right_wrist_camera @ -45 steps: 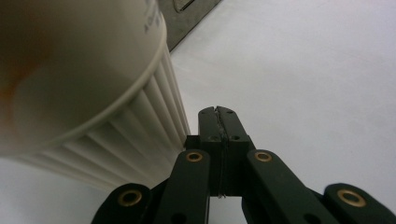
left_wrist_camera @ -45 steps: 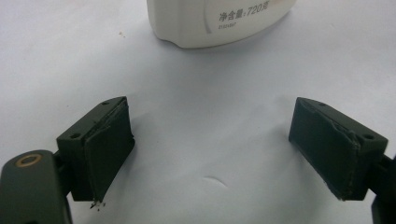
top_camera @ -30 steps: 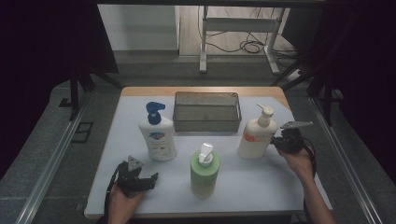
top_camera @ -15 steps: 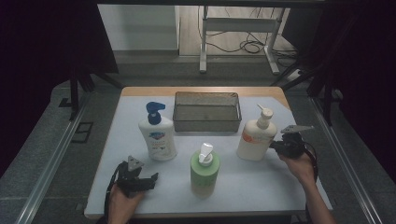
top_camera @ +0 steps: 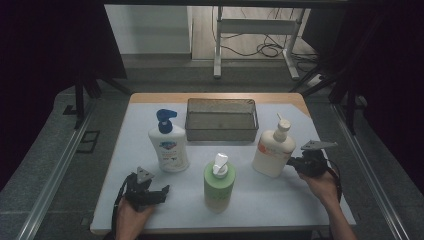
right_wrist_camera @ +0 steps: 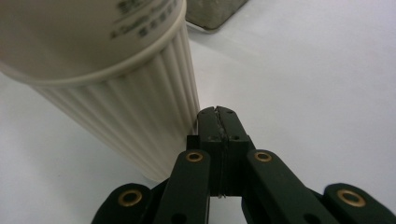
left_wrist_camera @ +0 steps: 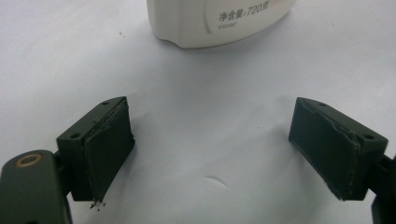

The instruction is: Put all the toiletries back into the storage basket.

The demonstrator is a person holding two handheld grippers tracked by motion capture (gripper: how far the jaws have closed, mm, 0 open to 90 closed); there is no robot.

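White sheeting covers the desk [top_camera: 280, 200], and nearest the person the left gripper [top_camera: 150, 192] rests low on it at the front left corner, jaws spread wide with bare surface between them. In the left gripper view those pads [left_wrist_camera: 109, 147] frame the base of the white bottle with a blue pump [top_camera: 169, 145], which stands apart from them farther in. A green pump bottle [top_camera: 219, 182] stands at the front middle. To the right, the right gripper [top_camera: 295, 164] has its jaws pressed together with nothing between them, their tip against the lower side of the cream pump bottle [top_camera: 272, 152]; the right gripper view shows the closed tip [right_wrist_camera: 218, 122] beside that bottle's ribbed base [right_wrist_camera: 135, 126]. Beyond the bottles, a dark mesh basket [top_camera: 221, 131] sits at the desk's far middle.
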